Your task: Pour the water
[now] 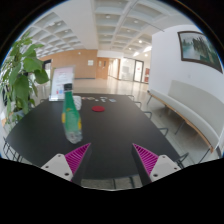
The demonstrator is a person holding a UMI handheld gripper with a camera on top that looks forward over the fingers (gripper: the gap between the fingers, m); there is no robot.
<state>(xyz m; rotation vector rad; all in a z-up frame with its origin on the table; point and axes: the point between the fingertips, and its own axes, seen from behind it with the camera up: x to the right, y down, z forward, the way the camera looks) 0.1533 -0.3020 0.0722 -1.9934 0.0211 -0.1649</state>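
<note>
Your gripper (112, 160) hovers over the dark bench (110, 125), jaws wide and empty; a green-capped bottle (72, 115) stands ahead, left of centre

Bright, even daylight fills the far hall, coming from glazed doors (128, 68) at the back and ceiling panels (110, 14) above. The dark table (100, 130) shows soft glare on its far part. Straight lines bow strongly toward the edges. The bottle (71, 113) looks slightly soft.
</note>
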